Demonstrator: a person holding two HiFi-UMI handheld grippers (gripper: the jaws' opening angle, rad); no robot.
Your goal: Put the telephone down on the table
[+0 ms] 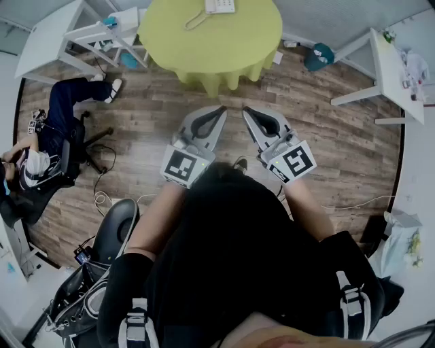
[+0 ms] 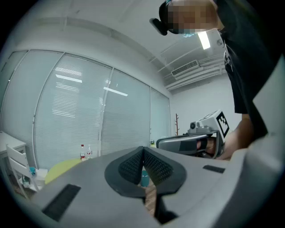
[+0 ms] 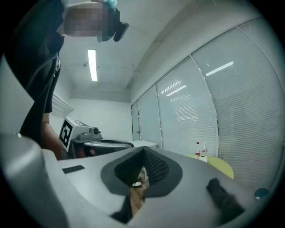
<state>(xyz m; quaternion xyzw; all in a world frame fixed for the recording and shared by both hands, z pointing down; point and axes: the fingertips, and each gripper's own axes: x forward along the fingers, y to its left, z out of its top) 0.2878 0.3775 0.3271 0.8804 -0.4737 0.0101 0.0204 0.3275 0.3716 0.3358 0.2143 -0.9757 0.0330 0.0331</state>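
Here we are, and the person stands on the wooden floor [image 1: 326,129] with both tools held out in front at waist height. The left hand-held gripper [image 1: 222,109] is clenched, its dark ribbed pads pressed tip to tip with nothing between them. Its own camera shows only a sliver of floor below the join. The right hand-held gripper [image 1: 246,110] is just the same: clenched tight and empty, pads meeting in a closed point. The two noses sit side by side, near each other but apart, both aimed at the round bench [image 1: 238,47] ahead.

And the telephone [image 1: 219,5]? It is already down on that round bench, white against the yellow-green cloth, at the far edge and well apart from both tools. Something white trails off its left side, a cord or a handset, too small to tell which.

Around the room, a teal object [image 1: 318,56] lies on the floor to the right of the round bench. A white bench [image 1: 384,61] with small items stands further right. On the left, a seated person [image 1: 47,146] in dark trousers stretches out a leg. From the left tool's camera, two bottles [image 2: 82,151] stand near frosted glass panels [image 2: 89,116] with blinds behind them.
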